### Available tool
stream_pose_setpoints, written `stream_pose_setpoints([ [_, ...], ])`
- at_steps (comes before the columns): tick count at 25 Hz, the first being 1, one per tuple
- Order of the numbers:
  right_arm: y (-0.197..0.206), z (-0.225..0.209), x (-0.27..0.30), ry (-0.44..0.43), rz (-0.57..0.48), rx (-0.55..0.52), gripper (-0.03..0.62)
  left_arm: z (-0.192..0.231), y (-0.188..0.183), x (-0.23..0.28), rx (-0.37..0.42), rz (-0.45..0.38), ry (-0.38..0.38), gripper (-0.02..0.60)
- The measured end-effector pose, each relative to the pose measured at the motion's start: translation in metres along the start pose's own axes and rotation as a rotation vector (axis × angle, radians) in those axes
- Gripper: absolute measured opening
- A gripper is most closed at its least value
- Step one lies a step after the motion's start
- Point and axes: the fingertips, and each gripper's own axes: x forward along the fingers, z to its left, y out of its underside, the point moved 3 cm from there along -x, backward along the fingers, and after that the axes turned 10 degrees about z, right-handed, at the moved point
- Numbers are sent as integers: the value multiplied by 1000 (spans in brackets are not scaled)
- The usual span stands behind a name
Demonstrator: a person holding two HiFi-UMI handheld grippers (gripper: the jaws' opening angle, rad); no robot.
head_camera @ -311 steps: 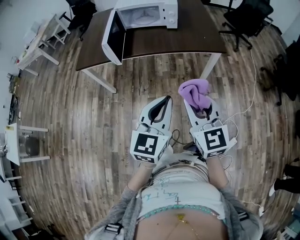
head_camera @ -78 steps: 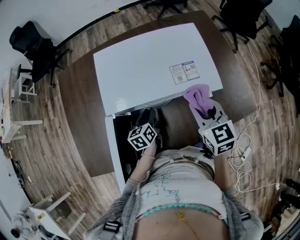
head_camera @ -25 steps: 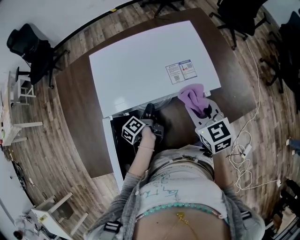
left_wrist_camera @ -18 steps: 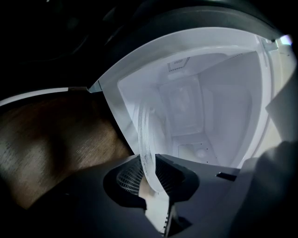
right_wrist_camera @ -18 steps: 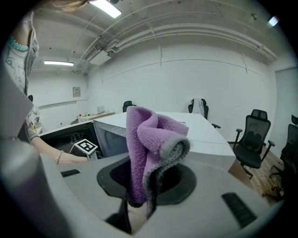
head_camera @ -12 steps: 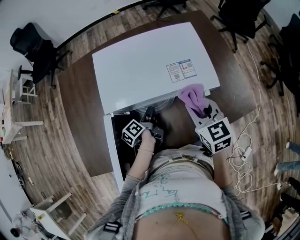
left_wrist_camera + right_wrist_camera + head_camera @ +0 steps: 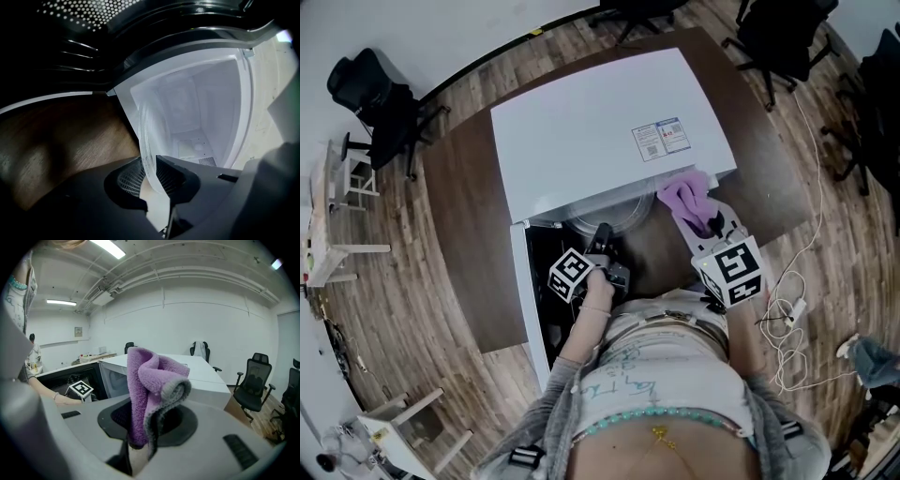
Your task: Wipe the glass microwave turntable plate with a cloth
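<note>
Half of the glass turntable plate (image 7: 614, 214) shows past the front of the microwave (image 7: 600, 122), its far part inside the white cavity, and my left gripper (image 7: 602, 232) has it by the near rim: the jaws have just been closing, and in the left gripper view the clear edge (image 7: 147, 140) sits pinched between the ribbed pads (image 7: 171, 176). I judge the step in hand to be drawing the plate out so it can be wiped. To do that well I should keep the squeeze firm but not hard, since glass is slick and held by one edge it wants to sag; I should pull straight toward me, keep it level, and mind the open door (image 7: 546, 309) at my left. Setting it flat on the dark table (image 7: 469, 216) seems wise before wiping. My right gripper (image 7: 140, 432) waits just beside the microwave's front right corner, clamped on the folded purple cloth (image 7: 150, 385), which stands up out of the jaws. On the microwave's top a sticker (image 7: 660, 139) carries blue and red print, too small to read; the grippers' cubes bear only black-and-white square markers.
</note>
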Motion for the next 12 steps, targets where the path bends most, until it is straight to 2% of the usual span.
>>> stream_pose_setpoints([
  [7, 7, 4, -6, -9, 11, -10, 107, 2, 8, -10, 5, -18, 3, 77],
  [12, 12, 6, -3, -29, 26, -29, 107, 7, 24, -10, -7, 1, 4, 78],
])
